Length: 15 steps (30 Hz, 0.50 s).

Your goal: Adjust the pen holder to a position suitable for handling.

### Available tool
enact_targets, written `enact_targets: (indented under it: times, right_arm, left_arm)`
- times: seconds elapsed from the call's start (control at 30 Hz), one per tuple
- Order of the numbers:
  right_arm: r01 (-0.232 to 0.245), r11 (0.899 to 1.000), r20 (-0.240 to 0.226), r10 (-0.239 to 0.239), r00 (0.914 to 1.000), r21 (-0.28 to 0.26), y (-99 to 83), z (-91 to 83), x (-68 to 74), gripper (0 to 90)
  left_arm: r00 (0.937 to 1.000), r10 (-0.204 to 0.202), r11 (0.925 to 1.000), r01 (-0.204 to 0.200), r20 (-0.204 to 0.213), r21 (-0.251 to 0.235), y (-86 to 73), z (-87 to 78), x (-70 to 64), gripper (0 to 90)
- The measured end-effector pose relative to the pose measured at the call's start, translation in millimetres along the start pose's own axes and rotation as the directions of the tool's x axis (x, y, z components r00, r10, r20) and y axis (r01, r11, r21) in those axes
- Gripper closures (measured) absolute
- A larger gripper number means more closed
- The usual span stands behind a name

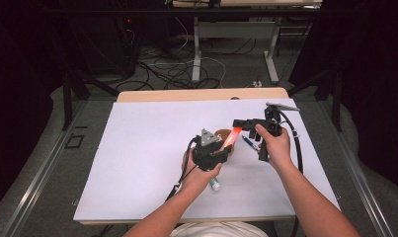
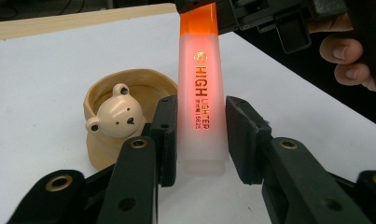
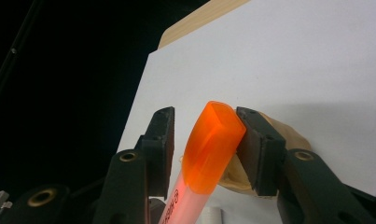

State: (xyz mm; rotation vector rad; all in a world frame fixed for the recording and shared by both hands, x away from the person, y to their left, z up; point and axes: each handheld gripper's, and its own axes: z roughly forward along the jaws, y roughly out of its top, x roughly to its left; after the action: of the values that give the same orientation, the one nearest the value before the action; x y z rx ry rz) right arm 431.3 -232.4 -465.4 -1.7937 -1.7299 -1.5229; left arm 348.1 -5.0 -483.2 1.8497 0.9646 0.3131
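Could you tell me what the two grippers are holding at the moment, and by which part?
The orange highlighter: the right gripper has its orange cap end between its fingers, the left gripper brackets the pale lower body; firm clamping cannot be told.

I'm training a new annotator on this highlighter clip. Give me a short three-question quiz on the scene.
1. True or false: the highlighter lies flat on the white table cover.
2. What stands on the table beside the left gripper?
   A. a glass jar
   B. a beige bear-faced cup
   C. a roll of tape
3. Which end of the highlighter sits between the jaws of the right gripper?

Key
1. False: it is held up off the cover, between the two grippers.
2. B
3. The orange cap end; the pale body end sits between the left gripper's jaws, with a gap on one side.
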Motion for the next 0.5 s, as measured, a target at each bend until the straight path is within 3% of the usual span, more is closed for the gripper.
enact_targets:
  times: [0.23,0.37,0.5]
  right_arm:
    - [-0.018,1.0,0.008,0.018,0.9998,0.009,0.6,0.8,-2.0,65.8]
    - [-0.039,0.999,-0.008,0.039,0.9992,0.03,1.6,-0.2,-4.3,67.7]
    - [-0.052,0.998,-0.023,0.053,0.9983,0.017,1.8,0.3,-5.7,68.7]
  left_arm:
    - [1.0,0.002,1.0,-0.002,0.006,0.009,-1.3,-0.1,0.9,66.0]
    - [1.0,-0.001,1.0,0.001,0.002,0.001,-2.6,1.0,0.3,66.0]
    - [1.0,-0.003,1.0,0.003,0.005,0.001,-2.3,0.7,0.6,66.0]
